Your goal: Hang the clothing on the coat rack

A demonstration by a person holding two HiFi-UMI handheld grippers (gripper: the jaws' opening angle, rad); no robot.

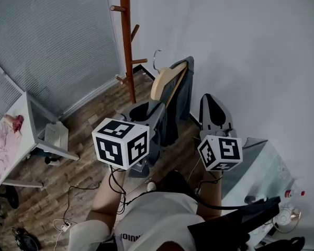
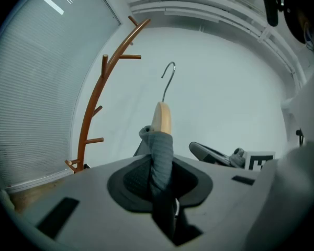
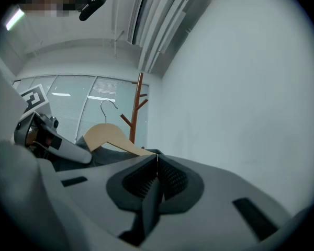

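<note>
Nearest, at the bottom centre of the head view, both arms reach forward. The left gripper (image 2: 158, 166) has its jaws clamped on a bunched fold of the grey garment (image 1: 179, 106), and one end of the wooden hanger (image 1: 165, 80) stands up just past its tips. The right gripper (image 3: 156, 163) has its pads pressed together. A thin grey sliver runs down the seam, and I cannot tell whether it is fabric. In the head view a strip of wall shows between this gripper and the garment's right edge, so it looks apart from the load, and the left gripper seems to carry it alone.

The garment hangs in mid-air at centre frame of the head view, draped on the hanger. The hanger's long axis runs diagonally from lower left to upper right. The wire hook (image 1: 156, 59) rises from its middle toward the top of the frame.

Farther off, in the upper left, stands the coat rack (image 1: 127, 41). The hook lies to the right of the pole, near 1 short peg (image 1: 139, 61) but not touching it. The left gripper is the nearer of the 2 to the rack. The coming move probably needs the hook carried leftward and raised over a peg.
</note>
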